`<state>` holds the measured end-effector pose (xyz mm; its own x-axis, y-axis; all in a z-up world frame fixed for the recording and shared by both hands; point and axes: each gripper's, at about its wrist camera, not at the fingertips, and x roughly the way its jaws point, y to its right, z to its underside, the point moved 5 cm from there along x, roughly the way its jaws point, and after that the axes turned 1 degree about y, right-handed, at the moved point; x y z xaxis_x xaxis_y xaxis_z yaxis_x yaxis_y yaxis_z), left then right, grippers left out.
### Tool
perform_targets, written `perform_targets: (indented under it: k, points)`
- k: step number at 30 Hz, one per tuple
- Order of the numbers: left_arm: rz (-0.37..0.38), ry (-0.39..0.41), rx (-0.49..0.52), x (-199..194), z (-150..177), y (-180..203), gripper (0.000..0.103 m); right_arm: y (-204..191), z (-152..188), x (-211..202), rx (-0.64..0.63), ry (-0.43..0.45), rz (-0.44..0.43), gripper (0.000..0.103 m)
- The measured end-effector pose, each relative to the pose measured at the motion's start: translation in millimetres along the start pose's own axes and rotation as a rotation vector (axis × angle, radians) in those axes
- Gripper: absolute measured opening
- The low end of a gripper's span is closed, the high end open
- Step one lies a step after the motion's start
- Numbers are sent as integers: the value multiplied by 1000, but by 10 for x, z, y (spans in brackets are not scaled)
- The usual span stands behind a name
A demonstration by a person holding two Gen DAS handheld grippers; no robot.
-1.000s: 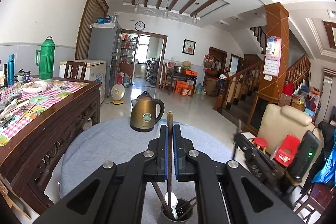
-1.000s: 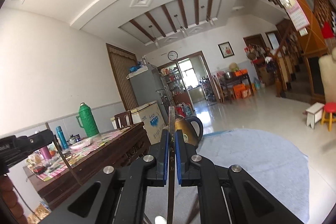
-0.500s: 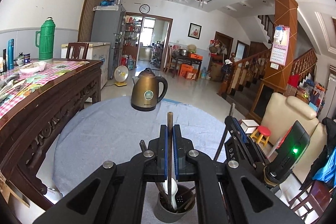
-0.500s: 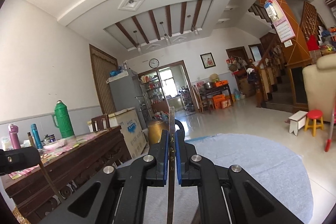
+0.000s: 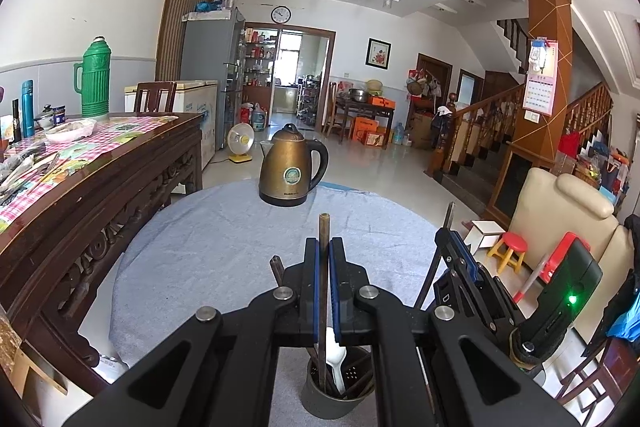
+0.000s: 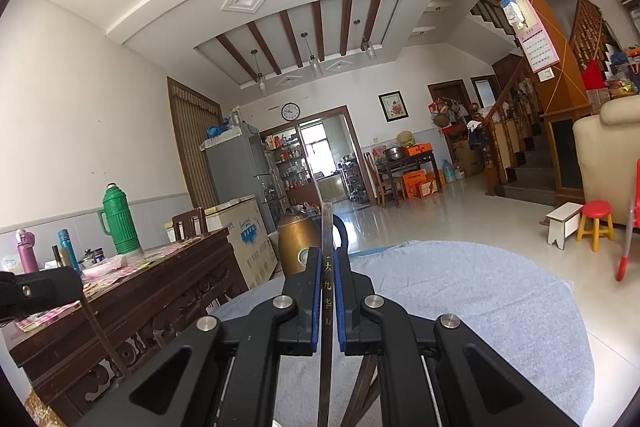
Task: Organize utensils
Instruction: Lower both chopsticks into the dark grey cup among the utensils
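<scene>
My left gripper (image 5: pixel 324 247) is shut on a dark brown chopstick (image 5: pixel 323 227) held upright; its lower end reaches into a grey utensil cup (image 5: pixel 336 401) on the round grey-clothed table (image 5: pixel 208 251). The cup holds a white plastic spoon (image 5: pixel 334 359) and other dark sticks. My right gripper (image 6: pixel 328 259) is shut on a second dark chopstick (image 6: pixel 327 227) with gold characters, also upright. The right gripper also shows in the left wrist view (image 5: pixel 452 243), just right of the cup.
A bronze electric kettle (image 5: pixel 290 171) stands at the table's far side. A carved wooden table (image 5: pixel 100 179) with a checked cloth, green thermos (image 5: pixel 95 79) and clutter is on the left. A cream sofa (image 5: pixel 560 219) and red stool (image 5: pixel 510 247) are to the right.
Both views have tilted downward a little, and the cup shows more fully under the left gripper. Both grippers stay shut on their chopsticks.
</scene>
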<state>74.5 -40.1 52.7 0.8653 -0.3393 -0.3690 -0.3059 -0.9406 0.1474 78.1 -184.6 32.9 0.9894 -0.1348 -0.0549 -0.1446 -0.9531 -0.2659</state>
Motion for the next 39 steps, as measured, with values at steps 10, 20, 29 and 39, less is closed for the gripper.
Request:
perform_targets:
  k: [10, 20, 29, 39]
  points:
    - [-2, -11, 1, 15, 3, -9, 5, 8, 45, -100, -1, -4, -10, 7]
    - [-4, -13, 0, 31, -8, -12, 5, 10, 13, -179, -5, -4, -21, 7]
    - [3, -26, -9, 40, 49, -36, 5, 12, -12, -244, -5, -12, -32, 7]
    - [28, -32, -29, -13, 62, -20, 5, 32, 8, -312, 3, -28, -50, 7]
